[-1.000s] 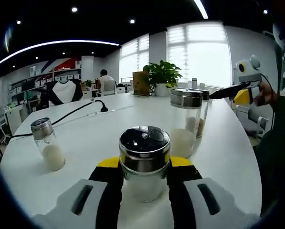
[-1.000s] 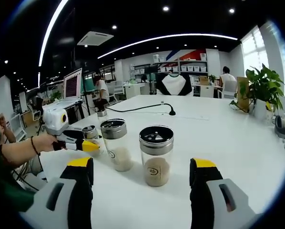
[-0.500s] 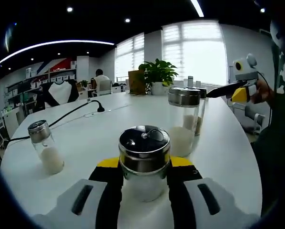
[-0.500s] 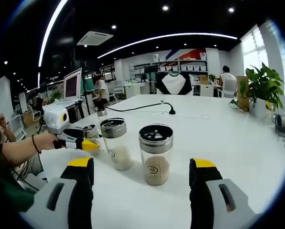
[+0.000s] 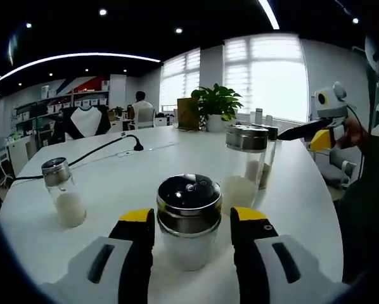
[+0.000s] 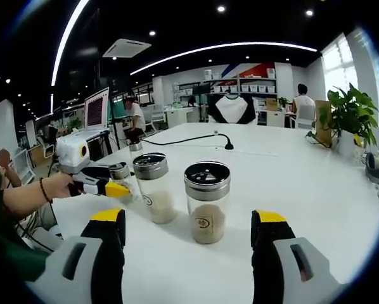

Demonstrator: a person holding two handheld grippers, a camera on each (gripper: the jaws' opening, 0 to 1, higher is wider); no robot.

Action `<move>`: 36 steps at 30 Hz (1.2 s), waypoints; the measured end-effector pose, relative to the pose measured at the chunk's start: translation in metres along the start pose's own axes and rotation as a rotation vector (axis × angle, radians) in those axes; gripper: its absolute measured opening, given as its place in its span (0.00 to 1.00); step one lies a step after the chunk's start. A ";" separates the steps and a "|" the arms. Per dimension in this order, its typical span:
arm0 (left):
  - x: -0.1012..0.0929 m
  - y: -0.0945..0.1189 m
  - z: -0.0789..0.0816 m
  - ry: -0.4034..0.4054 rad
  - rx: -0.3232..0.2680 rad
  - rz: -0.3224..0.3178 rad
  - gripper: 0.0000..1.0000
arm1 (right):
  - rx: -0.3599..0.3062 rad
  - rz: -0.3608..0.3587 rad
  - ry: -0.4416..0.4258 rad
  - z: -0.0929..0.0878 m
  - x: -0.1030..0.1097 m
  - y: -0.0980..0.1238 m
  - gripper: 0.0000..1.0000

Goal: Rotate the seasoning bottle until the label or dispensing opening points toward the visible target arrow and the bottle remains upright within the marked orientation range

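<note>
The left gripper [image 5: 189,221] has released: its fingers [image 5: 137,231], clamped on the seasoning bottle [image 5: 189,220] a moment ago, now flank it with gaps. The bottle stands upright on the tabletop [image 5: 132,171], suggesting rotation finished. The right gripper [image 6: 186,231] hangs wide open, empty.

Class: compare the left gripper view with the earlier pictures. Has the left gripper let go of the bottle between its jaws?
Yes. The left gripper has opened: against the seasoning bottle standing on the white table, both jaws have drawn outward, leaving gaps beside the bottle.
</note>
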State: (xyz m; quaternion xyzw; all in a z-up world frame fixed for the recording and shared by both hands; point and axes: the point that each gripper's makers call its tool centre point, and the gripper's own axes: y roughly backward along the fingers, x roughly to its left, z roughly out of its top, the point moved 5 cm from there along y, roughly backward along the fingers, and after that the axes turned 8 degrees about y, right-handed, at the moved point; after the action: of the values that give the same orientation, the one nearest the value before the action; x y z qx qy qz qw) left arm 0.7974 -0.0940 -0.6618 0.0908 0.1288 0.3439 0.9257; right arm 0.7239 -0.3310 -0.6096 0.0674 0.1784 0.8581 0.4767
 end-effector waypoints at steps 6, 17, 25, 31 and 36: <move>-0.004 0.007 0.005 0.011 -0.017 0.039 0.53 | -0.003 0.008 -0.007 0.000 0.002 -0.001 0.83; -0.009 0.017 0.008 0.064 -0.040 0.126 0.56 | 0.003 0.009 -0.013 -0.001 0.002 -0.001 0.82; -0.012 0.021 0.008 0.115 -0.060 0.225 0.58 | 0.005 0.014 -0.011 0.000 0.003 -0.002 0.82; -0.018 0.024 0.003 0.142 -0.064 0.309 0.61 | 0.005 0.013 -0.014 0.000 0.003 -0.003 0.81; -0.021 0.026 0.000 0.108 -0.056 0.395 0.66 | 0.003 0.021 -0.013 0.000 0.004 -0.003 0.81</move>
State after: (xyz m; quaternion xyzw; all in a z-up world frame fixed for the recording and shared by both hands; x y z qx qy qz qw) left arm 0.7661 -0.0887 -0.6516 0.0699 0.1483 0.5264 0.8343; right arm 0.7244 -0.3259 -0.6109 0.0758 0.1759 0.8625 0.4685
